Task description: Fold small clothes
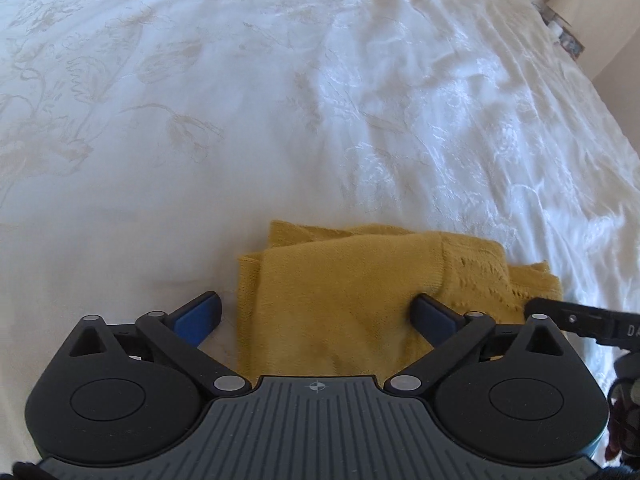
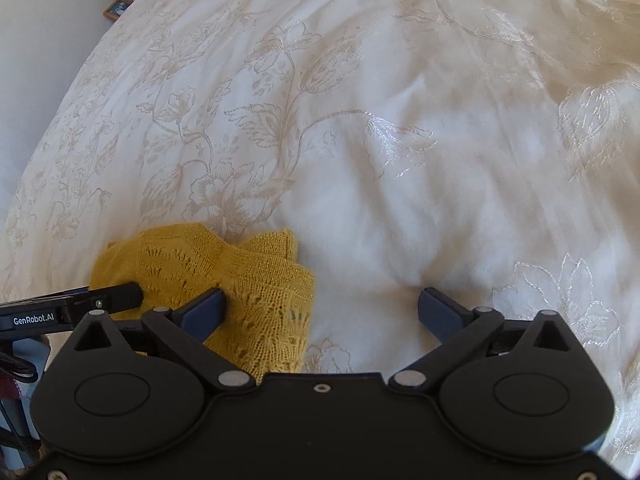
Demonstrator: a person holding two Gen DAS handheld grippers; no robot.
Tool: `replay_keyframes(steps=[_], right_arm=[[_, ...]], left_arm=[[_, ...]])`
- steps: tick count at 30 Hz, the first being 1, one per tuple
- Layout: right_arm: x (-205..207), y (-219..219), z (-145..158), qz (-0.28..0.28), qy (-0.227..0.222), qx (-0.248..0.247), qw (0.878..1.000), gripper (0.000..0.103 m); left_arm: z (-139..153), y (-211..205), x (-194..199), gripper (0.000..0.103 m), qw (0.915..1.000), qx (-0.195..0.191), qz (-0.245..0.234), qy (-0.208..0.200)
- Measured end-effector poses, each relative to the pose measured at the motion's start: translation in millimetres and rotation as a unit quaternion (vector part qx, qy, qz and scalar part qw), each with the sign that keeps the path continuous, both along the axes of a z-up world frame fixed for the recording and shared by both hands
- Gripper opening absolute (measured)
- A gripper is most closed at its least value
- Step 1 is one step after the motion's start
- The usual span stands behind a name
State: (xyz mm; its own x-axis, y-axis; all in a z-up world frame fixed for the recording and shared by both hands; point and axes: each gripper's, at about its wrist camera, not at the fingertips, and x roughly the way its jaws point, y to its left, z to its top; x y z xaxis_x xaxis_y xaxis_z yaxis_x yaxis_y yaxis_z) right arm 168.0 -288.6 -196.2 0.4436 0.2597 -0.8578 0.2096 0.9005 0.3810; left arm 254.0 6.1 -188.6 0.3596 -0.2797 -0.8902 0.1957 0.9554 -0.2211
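Left wrist view: your left gripper (image 1: 318,312) — jaws wide, nothing held — sits over the mustard knit garment (image 1: 360,292), near on the white bedspread (image 1: 200,120). It looks already folded; next, judge whether another fold is needed.

Right wrist view: your right gripper (image 2: 322,308) — wide, empty — garment's lacy edge at left.

Light: bright, soft daylight across the bedspread (image 1: 320,100).
Glare: sheen on the creased folds right of the yellow knit (image 1: 360,292).
Shadows: faint, soft beneath the knit.
Blur: slight softness throughout.
Edges: strong fisheye curve, dark corners.
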Motion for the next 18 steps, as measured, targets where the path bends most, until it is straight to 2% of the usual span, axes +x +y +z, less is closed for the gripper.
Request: replay_keyframes(steps=[3, 6, 13, 18], right_arm=[[-6, -7, 8, -0.018, -0.008, -0.001, 1.0, 0.103], [-13, -12, 20, -0.029, -0.019, -0.016, 0.999, 0.102], [-39, -10, 59, -0.02, -0.062, -0.067, 0.996, 0.103], [-62, 1, 82, -0.004, -0.094, -0.082, 0.992, 0.102]], left_arm=[[9, 18, 2, 0.103, 0.999, -0.003, 0.043, -0.007], [23, 28, 0, 0.103, 0.9979, 0.013, 0.058, -0.027], [71, 26, -31, 0.103, 0.9961, -0.001, 0.039, -0.079], [91, 10, -66, 0.103, 0.9946, -0.013, 0.028, -0.099]])
